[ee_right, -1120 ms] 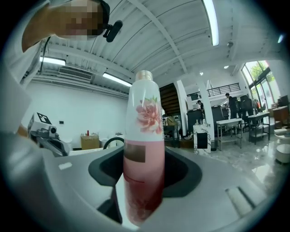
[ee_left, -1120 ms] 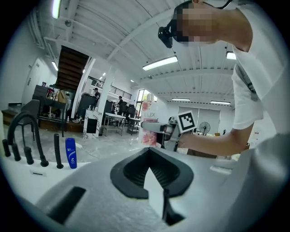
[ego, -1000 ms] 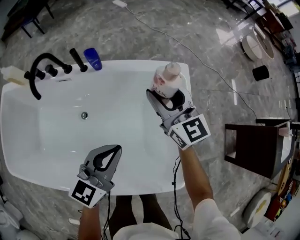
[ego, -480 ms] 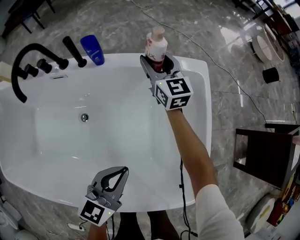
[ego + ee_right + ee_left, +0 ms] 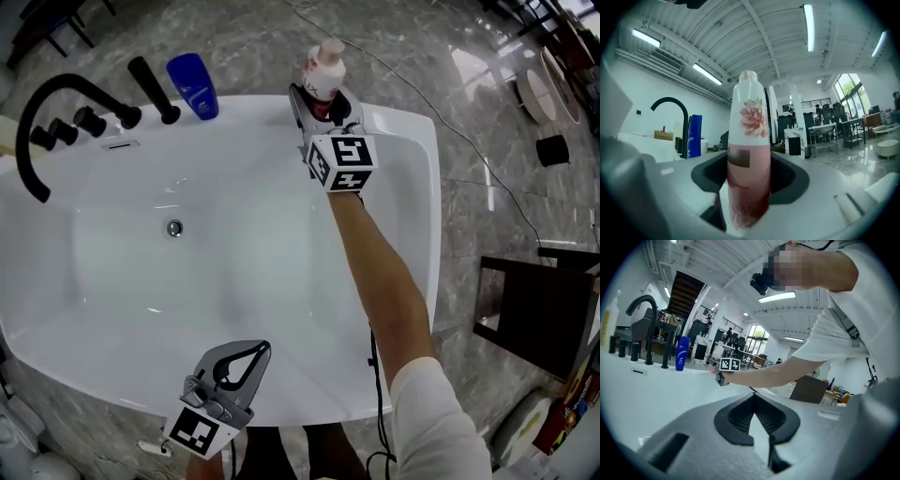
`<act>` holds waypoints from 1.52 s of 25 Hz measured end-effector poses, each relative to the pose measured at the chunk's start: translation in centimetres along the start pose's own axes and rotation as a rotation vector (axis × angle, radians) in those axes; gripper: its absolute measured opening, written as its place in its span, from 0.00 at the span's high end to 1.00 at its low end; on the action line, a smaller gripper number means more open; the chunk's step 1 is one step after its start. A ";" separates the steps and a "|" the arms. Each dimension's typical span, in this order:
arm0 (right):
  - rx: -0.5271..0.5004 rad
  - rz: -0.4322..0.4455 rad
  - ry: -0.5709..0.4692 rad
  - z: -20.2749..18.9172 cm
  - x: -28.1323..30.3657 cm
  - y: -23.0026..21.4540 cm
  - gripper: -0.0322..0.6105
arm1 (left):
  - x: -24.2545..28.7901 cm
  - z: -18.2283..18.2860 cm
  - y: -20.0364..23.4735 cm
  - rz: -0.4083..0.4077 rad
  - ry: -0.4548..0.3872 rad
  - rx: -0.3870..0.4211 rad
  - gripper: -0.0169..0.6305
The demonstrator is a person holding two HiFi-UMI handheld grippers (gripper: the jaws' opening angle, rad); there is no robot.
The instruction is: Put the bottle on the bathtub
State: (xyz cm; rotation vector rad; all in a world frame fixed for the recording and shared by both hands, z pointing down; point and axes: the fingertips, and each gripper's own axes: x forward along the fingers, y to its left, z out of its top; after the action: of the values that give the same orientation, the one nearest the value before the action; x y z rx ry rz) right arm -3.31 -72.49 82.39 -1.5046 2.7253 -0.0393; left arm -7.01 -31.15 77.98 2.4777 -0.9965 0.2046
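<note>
A pink and white bottle (image 5: 323, 74) with a flower print (image 5: 749, 154) stands upright at the far rim of the white bathtub (image 5: 412, 216). My right gripper (image 5: 321, 101) is shut on the bottle's lower body, arm stretched across the tub. Whether the bottle's base touches the rim is hidden by the jaws. My left gripper (image 5: 246, 354) hangs over the tub's near rim, shut with nothing between its jaws; in the left gripper view its jaws (image 5: 754, 414) meet at the tips.
A blue bottle (image 5: 193, 85) stands on the far rim left of the pink one, beside a black faucet (image 5: 42, 122) and black handles (image 5: 150, 89). The drain (image 5: 174, 228) lies in the tub floor. A dark cabinet (image 5: 544, 309) stands on the marble floor at right.
My right gripper has carried the bottle away from me, across the tub to its far rim. The left gripper has stayed near the front rim, shifting slightly.
</note>
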 end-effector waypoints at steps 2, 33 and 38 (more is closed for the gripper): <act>0.005 0.007 -0.003 -0.5 0.1 0.1 0.56 | 0.3 0.1 -0.1 -0.005 -0.002 -0.002 0.98; 0.112 0.048 0.234 22.7 -38.2 9.8 0.96 | -7.8 14.0 -10.0 -0.059 0.017 0.112 0.98; 0.196 0.108 0.179 30.6 -41.7 12.8 0.96 | -9.4 19.0 -13.8 -0.092 -0.005 0.175 0.98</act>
State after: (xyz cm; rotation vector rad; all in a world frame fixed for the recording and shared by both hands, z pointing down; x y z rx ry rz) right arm 9.22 -30.60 51.83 -1.3609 2.8329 -0.4453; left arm -5.01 -25.47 53.45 2.6767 -0.8981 0.2661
